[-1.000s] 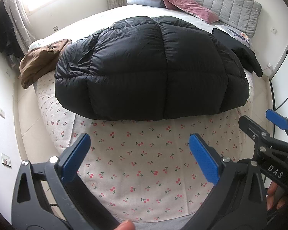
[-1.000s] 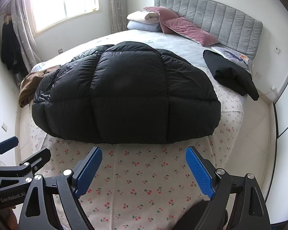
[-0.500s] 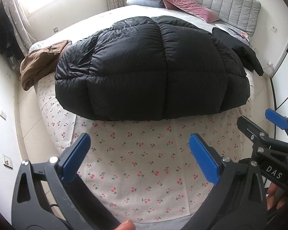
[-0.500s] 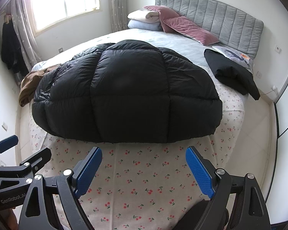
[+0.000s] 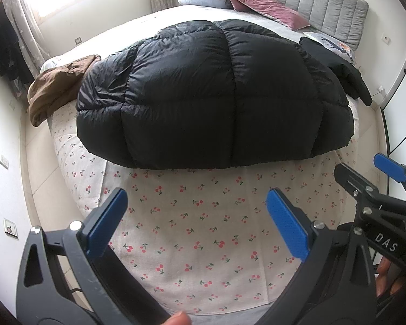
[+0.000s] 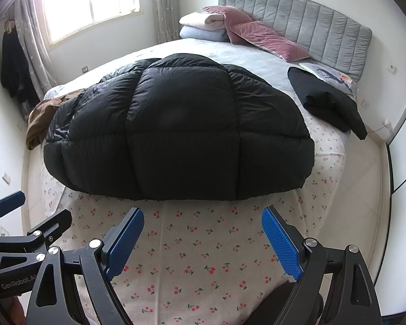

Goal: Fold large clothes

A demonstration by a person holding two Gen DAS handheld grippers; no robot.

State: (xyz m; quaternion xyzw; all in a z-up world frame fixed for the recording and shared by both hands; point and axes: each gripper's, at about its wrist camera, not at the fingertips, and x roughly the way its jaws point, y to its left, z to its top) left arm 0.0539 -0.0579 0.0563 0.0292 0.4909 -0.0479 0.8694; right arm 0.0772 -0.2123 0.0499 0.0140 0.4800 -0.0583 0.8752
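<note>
Both grippers, left and right, hang tilted down over the cherry-print bedsheet, jaws wide apart and empty; the puffy black quilted down coat lies spread just beyond.

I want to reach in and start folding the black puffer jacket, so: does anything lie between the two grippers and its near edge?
Nothing visible does. Only bare cherry-print sheet lies between the left gripper, the right gripper and the black puffer jacket. Both jaws stand open and empty.
</note>
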